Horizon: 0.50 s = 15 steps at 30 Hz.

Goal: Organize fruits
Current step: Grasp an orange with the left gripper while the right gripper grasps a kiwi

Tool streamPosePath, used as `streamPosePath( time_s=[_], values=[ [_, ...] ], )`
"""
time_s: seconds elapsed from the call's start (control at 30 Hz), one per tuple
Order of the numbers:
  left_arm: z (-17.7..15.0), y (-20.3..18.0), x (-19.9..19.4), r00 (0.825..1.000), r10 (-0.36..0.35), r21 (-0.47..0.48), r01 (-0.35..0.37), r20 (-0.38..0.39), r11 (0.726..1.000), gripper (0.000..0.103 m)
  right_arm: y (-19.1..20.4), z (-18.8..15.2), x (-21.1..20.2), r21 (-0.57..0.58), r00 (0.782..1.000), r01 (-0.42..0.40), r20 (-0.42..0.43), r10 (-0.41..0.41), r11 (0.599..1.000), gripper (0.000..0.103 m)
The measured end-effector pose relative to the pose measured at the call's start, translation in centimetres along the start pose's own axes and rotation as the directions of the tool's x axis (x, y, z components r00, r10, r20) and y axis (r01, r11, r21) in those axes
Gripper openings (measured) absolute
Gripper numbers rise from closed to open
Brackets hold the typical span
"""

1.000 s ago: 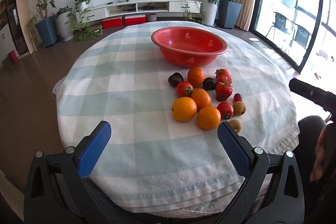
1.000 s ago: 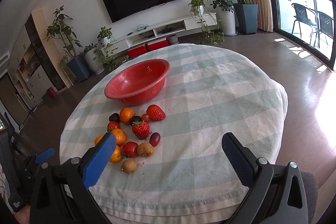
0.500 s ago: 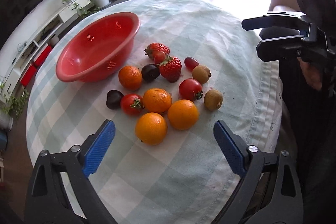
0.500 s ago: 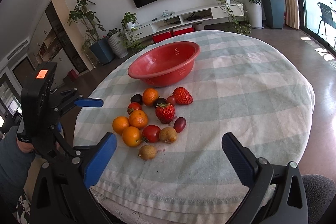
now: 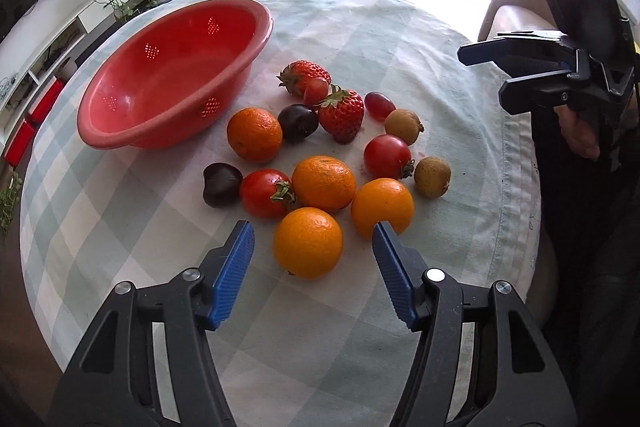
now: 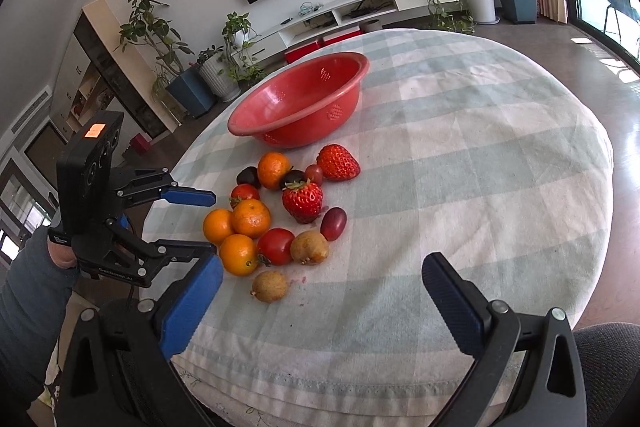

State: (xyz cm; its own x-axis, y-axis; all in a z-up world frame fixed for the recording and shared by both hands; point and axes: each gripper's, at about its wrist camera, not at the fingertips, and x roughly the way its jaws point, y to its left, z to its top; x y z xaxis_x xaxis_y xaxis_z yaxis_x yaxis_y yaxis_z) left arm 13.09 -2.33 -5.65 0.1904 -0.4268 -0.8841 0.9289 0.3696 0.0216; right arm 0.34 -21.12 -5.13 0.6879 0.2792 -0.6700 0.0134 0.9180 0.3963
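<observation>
the table (image 5: 460,39) carried an empty red colander (image 5: 172,75), so no sorting was done: every fruit lay clustered beside it. the left hand-held gripper (image 5: 312,251) was closing around the nearest orange (image 5: 308,242), pads not touching. the right hand-held gripper (image 6: 320,291) hung wide, empty. small dark fruits were hard to identify.

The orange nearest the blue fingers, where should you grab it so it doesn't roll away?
Grip the orange across its widest middle, coming down from above. It is round, so pads lower or higher would slip. The closing left gripper already straddles it, not touching.
</observation>
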Motion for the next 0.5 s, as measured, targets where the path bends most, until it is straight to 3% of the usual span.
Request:
streamPosePath(
  time_s=[0.07,0.2,0.5],
  values=[
    [0.0,0.2,0.1,1.000,-0.024,0.000,0.024,0.004,1.000,0.059,0.0,0.0,0.3,-0.003,1.000,0.002,-0.009,-0.002,1.000,0.102],
    [0.0,0.5,0.2,0.997,-0.076,-0.006,0.076,0.010,0.997,0.046,-0.1,-0.1,0.5,-0.006,1.000,0.012,-0.020,-0.012,1.000,0.102],
    [-0.8,0.7,-0.6,0.993,-0.118,-0.010,0.118,0.000,0.993,0.045,0.2,-0.2,1.2,-0.021,0.999,0.004,-0.041,-0.005,1.000,0.101]
  ],
)
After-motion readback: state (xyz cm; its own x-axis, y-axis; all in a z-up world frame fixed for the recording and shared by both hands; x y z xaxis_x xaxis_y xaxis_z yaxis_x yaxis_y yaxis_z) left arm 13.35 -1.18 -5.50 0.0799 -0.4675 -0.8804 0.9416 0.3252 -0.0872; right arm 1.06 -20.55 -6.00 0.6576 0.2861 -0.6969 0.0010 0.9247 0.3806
